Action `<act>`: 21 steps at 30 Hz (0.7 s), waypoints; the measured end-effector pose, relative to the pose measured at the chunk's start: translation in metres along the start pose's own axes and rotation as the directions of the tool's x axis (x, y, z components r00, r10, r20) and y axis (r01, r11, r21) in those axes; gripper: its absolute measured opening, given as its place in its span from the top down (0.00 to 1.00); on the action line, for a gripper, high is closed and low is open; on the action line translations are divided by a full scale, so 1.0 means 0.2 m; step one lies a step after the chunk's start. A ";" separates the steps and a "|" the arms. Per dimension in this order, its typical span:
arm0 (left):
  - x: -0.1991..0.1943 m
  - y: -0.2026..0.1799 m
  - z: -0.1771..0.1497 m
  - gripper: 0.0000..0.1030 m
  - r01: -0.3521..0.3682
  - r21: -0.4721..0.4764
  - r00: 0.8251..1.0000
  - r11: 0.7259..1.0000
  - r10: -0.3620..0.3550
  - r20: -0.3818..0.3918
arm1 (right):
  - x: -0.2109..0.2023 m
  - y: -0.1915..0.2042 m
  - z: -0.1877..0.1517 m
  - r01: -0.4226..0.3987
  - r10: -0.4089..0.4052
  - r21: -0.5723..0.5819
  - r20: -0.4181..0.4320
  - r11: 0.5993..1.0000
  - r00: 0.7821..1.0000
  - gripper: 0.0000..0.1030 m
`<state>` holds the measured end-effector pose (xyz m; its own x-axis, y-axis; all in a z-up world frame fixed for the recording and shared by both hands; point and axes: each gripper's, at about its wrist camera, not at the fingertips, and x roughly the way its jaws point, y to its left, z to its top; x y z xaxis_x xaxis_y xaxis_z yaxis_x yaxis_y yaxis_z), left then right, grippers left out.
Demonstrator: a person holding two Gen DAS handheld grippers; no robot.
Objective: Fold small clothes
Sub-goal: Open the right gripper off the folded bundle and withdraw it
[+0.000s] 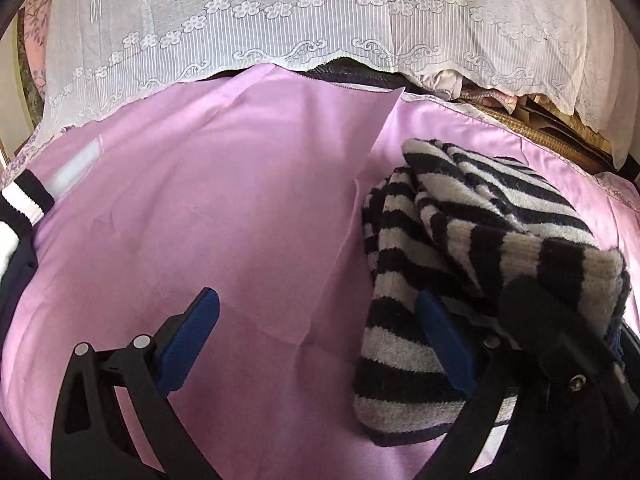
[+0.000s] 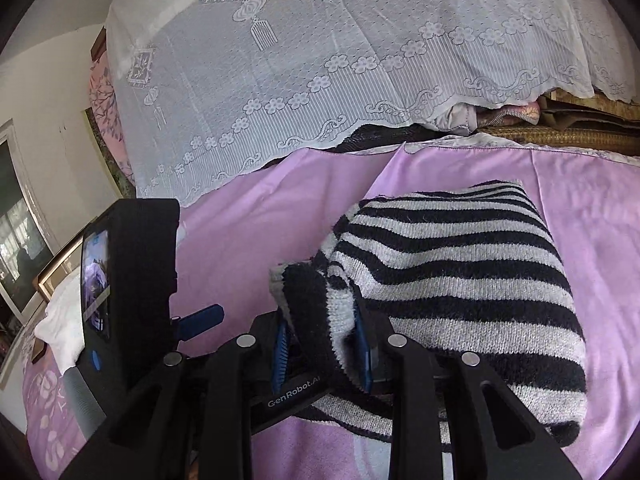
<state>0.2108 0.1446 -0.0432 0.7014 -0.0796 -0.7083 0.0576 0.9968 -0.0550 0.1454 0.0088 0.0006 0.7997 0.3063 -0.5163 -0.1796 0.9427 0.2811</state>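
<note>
A black-and-white striped knit garment (image 1: 472, 240) lies bunched and partly folded on a pink satin cloth (image 1: 208, 216). My left gripper (image 1: 320, 320) is open and empty; its right blue finger rests against the garment's near left edge. In the right wrist view my right gripper (image 2: 324, 344) is shut on a thick folded edge of the striped garment (image 2: 460, 280) and holds it. The left gripper's black body (image 2: 136, 280) shows to the left there.
A white lace cover (image 1: 320, 20) drapes over stacked bedding behind the pink cloth (image 2: 248, 240). A dark garment with a black-and-white ribbed cuff (image 1: 24, 196) lies at the left edge. A woven mat edge (image 2: 560, 136) runs at the back right.
</note>
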 end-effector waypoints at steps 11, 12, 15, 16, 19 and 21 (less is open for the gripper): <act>-0.07 0.02 0.04 0.11 -0.011 -0.022 0.996 1.000 0.013 0.090 | 0.01 0.04 0.09 -0.006 0.006 0.000 0.042 1.000 0.999 0.72; -0.08 0.04 0.06 0.11 -0.016 -0.030 0.995 0.999 0.019 0.097 | 0.01 0.06 0.10 -0.013 0.013 -0.001 0.043 1.000 0.999 0.72; -0.04 0.09 0.06 0.11 -0.019 -0.043 0.998 0.999 0.021 0.052 | 0.06 0.09 0.09 -0.012 0.013 -0.021 0.015 1.000 1.000 0.72; -0.01 0.09 0.05 0.10 -0.028 -0.038 0.999 0.999 0.029 0.024 | 0.09 0.08 0.07 -0.017 0.017 -0.012 -0.005 1.000 1.000 0.72; 0.07 0.08 0.00 0.10 -0.108 0.006 0.993 0.994 0.108 -0.045 | 0.17 0.02 0.02 -0.045 0.047 0.030 -0.087 0.999 0.995 0.72; 0.08 0.08 -0.02 0.06 -0.158 0.037 0.986 0.987 0.159 -0.053 | 0.18 0.01 0.00 -0.046 0.048 0.019 -0.106 0.999 0.993 0.72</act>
<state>0.2196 0.1584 -0.0583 0.6633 0.0806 -0.7440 -0.0275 0.9961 0.0834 0.1742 0.0227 -0.0179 0.7251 0.3635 -0.5848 -0.2053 0.9248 0.3203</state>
